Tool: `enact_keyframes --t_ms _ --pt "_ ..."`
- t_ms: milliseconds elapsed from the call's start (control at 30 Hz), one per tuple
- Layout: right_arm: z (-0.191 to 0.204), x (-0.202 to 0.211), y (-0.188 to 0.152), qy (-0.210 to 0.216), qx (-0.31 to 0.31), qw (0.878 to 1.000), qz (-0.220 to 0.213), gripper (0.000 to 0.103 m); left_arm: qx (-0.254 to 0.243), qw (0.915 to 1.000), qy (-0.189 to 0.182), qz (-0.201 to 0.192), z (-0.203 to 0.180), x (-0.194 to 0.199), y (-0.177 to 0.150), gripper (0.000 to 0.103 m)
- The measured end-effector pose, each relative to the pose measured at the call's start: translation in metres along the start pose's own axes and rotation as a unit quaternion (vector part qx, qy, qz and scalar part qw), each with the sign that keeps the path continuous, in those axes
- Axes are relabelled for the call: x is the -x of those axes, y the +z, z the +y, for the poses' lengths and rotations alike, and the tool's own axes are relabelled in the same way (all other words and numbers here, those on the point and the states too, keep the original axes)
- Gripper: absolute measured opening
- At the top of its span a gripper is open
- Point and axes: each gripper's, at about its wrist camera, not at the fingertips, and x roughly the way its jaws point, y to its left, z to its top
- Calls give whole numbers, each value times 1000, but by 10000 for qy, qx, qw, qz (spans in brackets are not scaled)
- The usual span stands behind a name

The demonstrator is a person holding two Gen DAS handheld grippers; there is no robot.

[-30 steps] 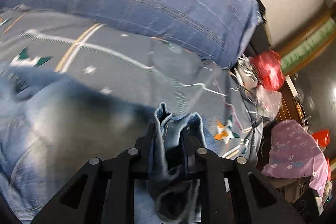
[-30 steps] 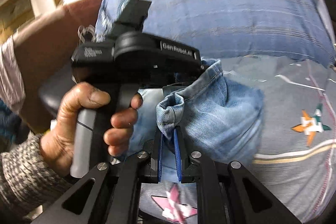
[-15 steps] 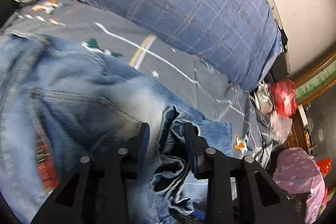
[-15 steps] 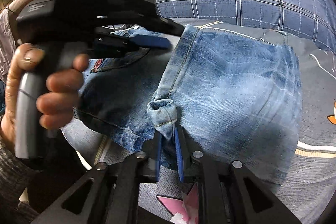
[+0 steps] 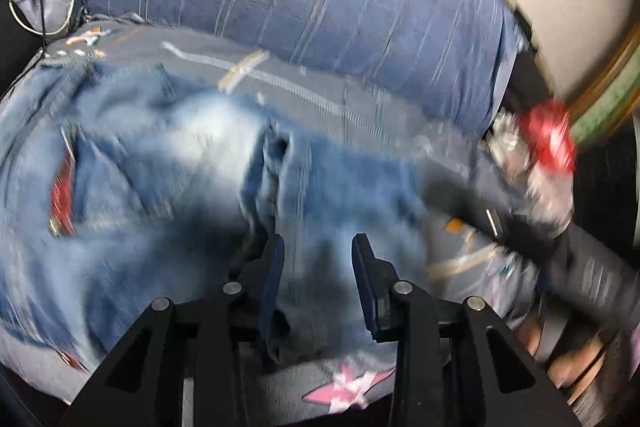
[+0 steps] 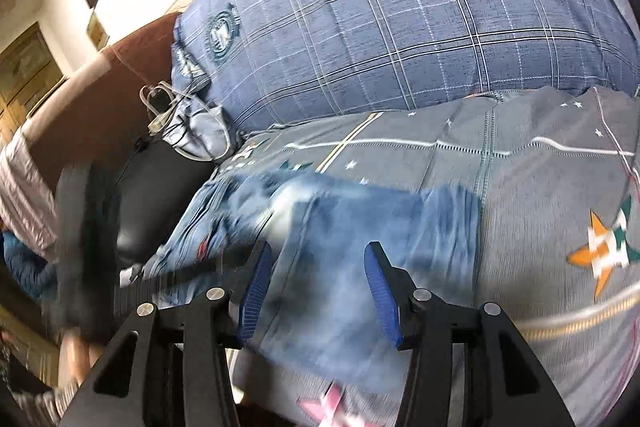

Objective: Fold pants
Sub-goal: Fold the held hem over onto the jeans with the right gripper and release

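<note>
Faded blue jeans lie folded on the grey patterned bedsheet, blurred by motion in both views. My left gripper hovers over the near edge of the jeans with its jaws apart and no cloth pinched. My right gripper is over the jeans too; its jaws are opening wide and the denim lies below them, not gripped. A blurred dark tool and a hand show at the right of the left wrist view. The other tool smears across the left of the right wrist view.
A large blue plaid pillow lies along the back of the bed. White cables and a brown headboard sit at the far left. A red bag and clutter lie beyond the bed's right edge.
Both grippers were shut on the jeans' hem a second ago. They laid it over the rest of the jeans, let go and drew back with open jaws.
</note>
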Motion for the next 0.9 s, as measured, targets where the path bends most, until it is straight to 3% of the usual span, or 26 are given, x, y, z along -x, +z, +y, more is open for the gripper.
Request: enact_keyframes --t_ms 100,267,433,533,700,900 --pt "-13 -43 9 240 -174 9981 537 53 -247 9987 422 157 -5 -15 -17 33" --pt "-33 -92 2 176 -573 9923 1081 52 -498 9967 638 8 -6 -17 -30 34" --pt "-50 -93 7 415 -1207 9870 975 52 -476 9977 470 -88 1 -13 -34 34" --pt "-51 -62 15 512 -1245 9895 519 53 -241 9991 328 -138 6 2 -31 34" --pt "-60 -18 11 -9 -1014 9946 219 54 -250 9990 253 -272 3 13 -28 34" --pt "-71 -14 -19 -480 -856 9946 350 54 -257 9963 803 184 8 -20 -36 34"
